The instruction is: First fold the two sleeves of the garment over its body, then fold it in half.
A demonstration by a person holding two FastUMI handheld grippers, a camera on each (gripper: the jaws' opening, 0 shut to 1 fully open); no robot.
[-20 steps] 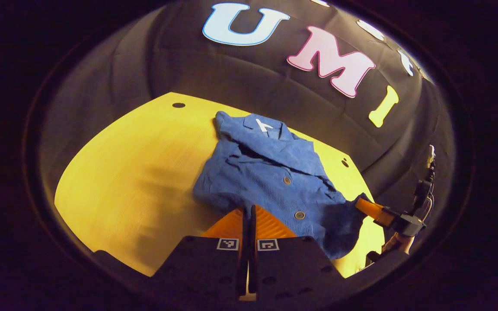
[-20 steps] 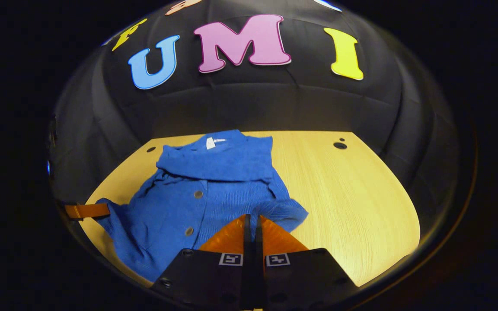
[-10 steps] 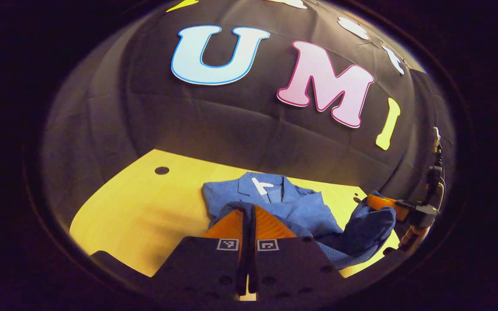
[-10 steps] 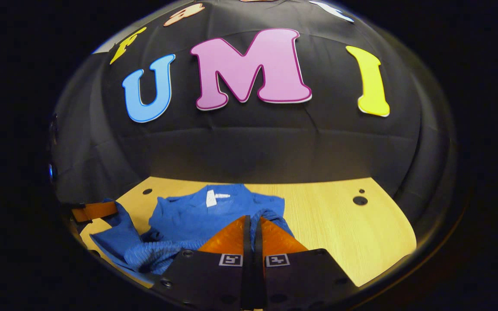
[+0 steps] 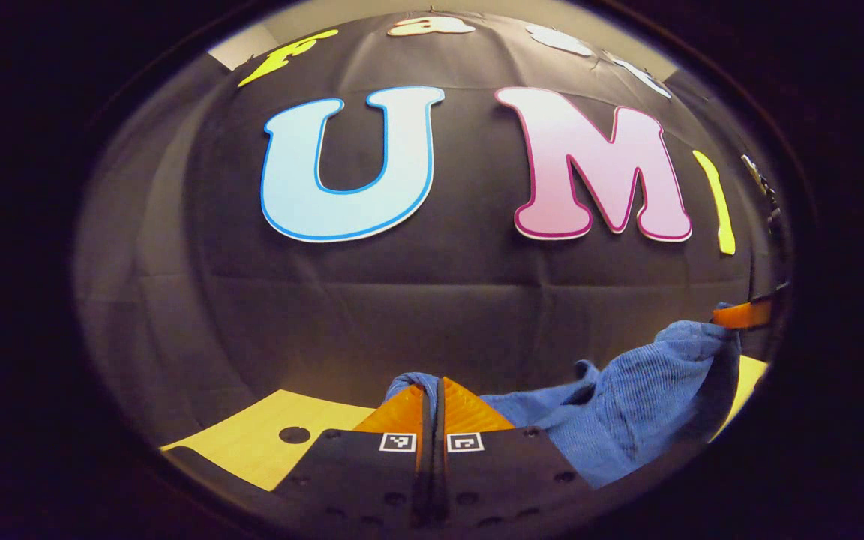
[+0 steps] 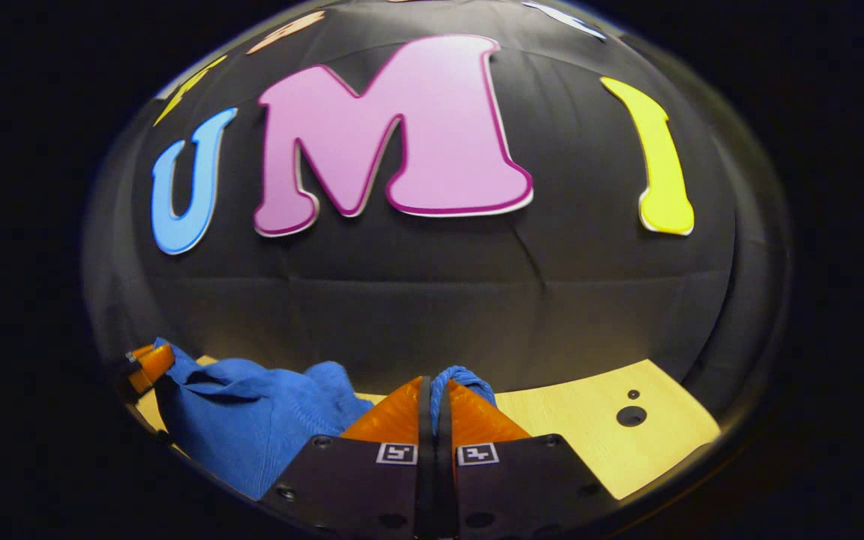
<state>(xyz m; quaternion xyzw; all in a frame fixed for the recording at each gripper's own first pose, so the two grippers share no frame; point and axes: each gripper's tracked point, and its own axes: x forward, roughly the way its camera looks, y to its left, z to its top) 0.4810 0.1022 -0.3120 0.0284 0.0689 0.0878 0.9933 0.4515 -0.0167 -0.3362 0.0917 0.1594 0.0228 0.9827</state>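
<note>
Garment [image 5: 627, 397] pinched by both raised, level tools.

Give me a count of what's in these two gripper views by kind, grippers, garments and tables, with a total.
Grippers: 2, left gripper and right gripper, each pinching cloth.
Garments: 1, the blue garment, held up between them.
Tables: 1, the wooden table.
Total: 4.
</note>
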